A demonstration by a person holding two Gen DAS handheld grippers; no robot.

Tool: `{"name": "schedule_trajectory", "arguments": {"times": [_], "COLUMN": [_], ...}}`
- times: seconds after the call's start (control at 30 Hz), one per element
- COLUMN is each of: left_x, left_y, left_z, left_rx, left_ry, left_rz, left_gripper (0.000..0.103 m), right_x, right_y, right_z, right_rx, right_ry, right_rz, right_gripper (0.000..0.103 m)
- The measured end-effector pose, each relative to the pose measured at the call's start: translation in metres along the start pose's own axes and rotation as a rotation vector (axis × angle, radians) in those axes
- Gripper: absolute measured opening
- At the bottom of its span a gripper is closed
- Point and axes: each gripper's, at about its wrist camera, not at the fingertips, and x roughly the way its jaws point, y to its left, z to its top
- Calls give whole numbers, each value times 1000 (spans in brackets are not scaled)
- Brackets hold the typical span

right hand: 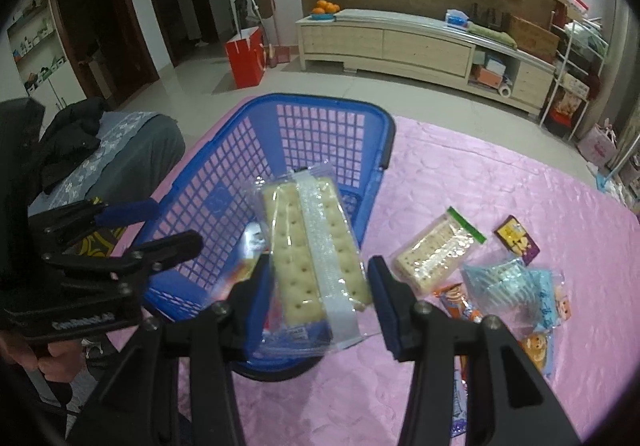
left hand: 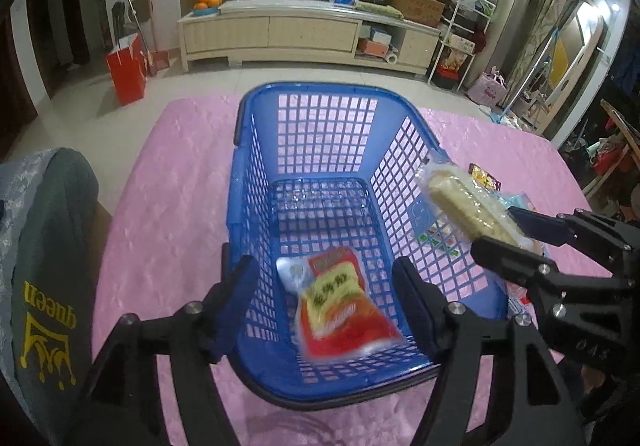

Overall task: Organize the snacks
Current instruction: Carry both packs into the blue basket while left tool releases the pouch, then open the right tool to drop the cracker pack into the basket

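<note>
One red snack pack (left hand: 344, 306) is in the blue basket (left hand: 316, 93); your left gripper (left hand: 328, 302) fingers are spread, empty. Right gripper (right hand: 320, 286) grips a cracker pack (right hand: 316, 250) over the rim. Several snacks (right hand: 520, 282) remain on the desk (right hand: 500, 181).

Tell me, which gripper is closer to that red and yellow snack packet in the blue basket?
Left. The left gripper hangs open right over the red and yellow packet in the blue basket. The right gripper is off beside the basket, clamped on a cracker pack.
</note>
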Motion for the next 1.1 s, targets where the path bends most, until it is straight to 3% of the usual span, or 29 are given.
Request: {"name": "schedule_trajectory", "arguments": {"times": [0.23,0.6,0.63,0.7,0.73,0.77,1.1], "left_x": [-22,-16,-16,-15,-15,-15,-27], "left_y": [7,23,24,23,24,24,6], "left_z": [3,-6,-6,-8,-9,-10,-18], "left_rx": [2,-10,-12,-14,-13,-13,27], "left_ry": [-42,-32,-31,-26,-23,-21,-14], "left_rz": [10,26,26,25,26,26,16], "left_gripper": [73,73,73,73,73,73,73], "right_x": [-1,23,26,29,30,31,-8], "right_y": [7,21,21,22,22,22,4], "right_z": [6,5,5,5,5,4,-14], "right_rx": [-15,-38,-35,-44,-45,-41,-5], "right_ry": [2,67,75,82,95,100,64], "right_rz": [-14,-29,-27,-30,-26,-25,-51], "right_gripper": [52,53,55,71,84,87,87]}}
